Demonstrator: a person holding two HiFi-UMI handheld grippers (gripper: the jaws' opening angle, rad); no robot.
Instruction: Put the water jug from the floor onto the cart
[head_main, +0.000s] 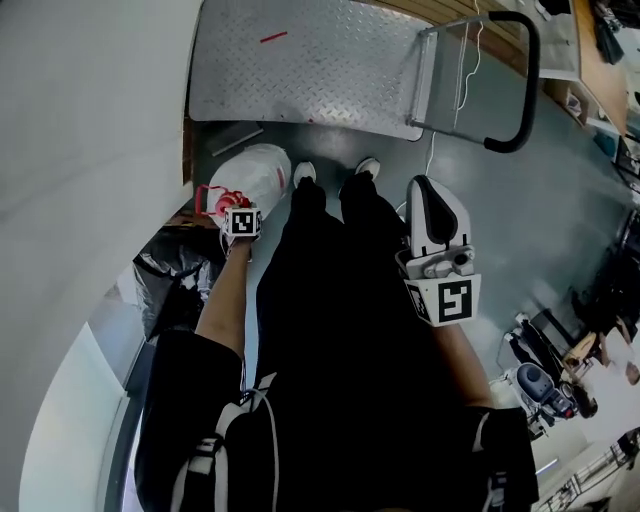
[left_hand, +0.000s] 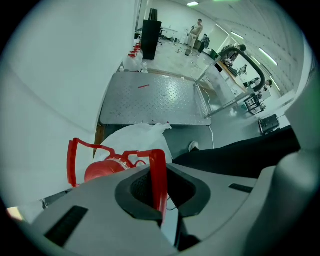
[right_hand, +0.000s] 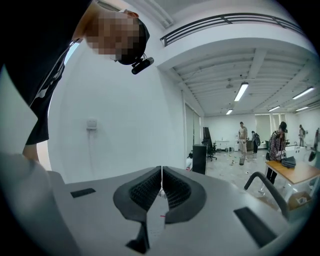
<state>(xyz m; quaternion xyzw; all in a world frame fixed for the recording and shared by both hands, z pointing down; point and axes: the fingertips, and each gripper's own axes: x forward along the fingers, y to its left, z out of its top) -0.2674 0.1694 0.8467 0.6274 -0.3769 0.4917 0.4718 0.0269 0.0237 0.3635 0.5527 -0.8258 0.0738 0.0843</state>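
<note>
Gripped by its red handle (left_hand: 160, 172) in the left claw (left_hand: 161, 189): the water jug (head_main: 258, 172), with the jaws closed tight on one thin upright bar of that handle. Just to the left of the bar, the red cap (left_hand: 102, 170). Below the claw, a pale, cloudy body tilted toward the cart (head_main: 300, 118). Cannot tell whether its bottom touches the floor (head_main: 540, 220) or hangs just above it. Located short of the cart's near edge, not on the deck (head_main: 350, 60). Close to the white wall (head_main: 80, 150) on one side, and just beside the person's left shoe (head_main: 305, 172) on the other.

Nothing in the right claw (right_hand: 161, 186): jaws shut, with the ribbed pads pressed together. Held up at the right of the black trousers (head_main: 340, 290), well apart from the jug, pointing roughly level into the room.

Farther out, a diamond-plate metal deck, bare except for a small red mark. At its right end, a black push handle (head_main: 525, 90) on grey uprights. Far across the room in the right gripper view, a few standing people (right_hand: 242, 135), too small for detail.
</note>
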